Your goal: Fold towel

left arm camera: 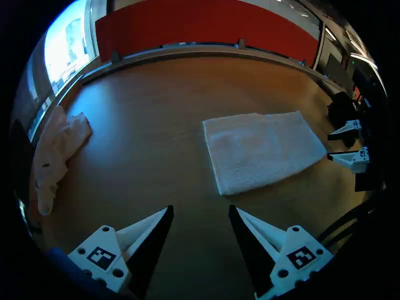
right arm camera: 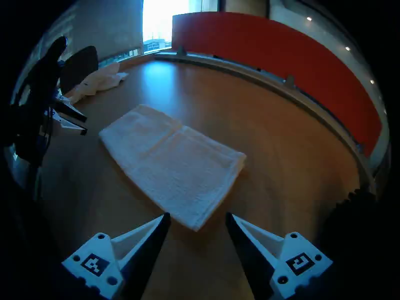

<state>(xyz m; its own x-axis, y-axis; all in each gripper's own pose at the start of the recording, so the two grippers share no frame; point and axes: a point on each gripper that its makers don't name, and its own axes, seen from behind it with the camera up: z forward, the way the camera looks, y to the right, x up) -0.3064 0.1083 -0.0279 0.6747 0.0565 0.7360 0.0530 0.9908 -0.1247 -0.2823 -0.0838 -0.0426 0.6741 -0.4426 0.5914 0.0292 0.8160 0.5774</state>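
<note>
Left tongs [left arm camera: 200,207] were open, fingers spread wide, nothing between them, held above the wooden surface [left arm camera: 150,125]. The folded white towel [left arm camera: 262,150] lay flat on the surface, ahead of the left tongs and off to their right, apart from the tips. Farther right of it, the right tongs [left arm camera: 330,146] showed at the edge of the left gripper view, fingers apart, pointing toward the towel. A crumpled cloth [left arm camera: 57,145] sat far ahead-left of the left tongs by the surface's edge. A red panel [left arm camera: 200,25] ran along the far side.

In the right gripper view, the right tongs [right arm camera: 197,215] were open too and gripped nothing. The towel [right arm camera: 172,162] lay directly ahead, its near corner just beyond the gap between the fingertips; contact could not be told. The left tongs [right arm camera: 86,126] were ahead-left, past the towel's far end. The crumpled cloth [right arm camera: 97,82] was beyond them, under a bright window [right arm camera: 165,20].
</note>
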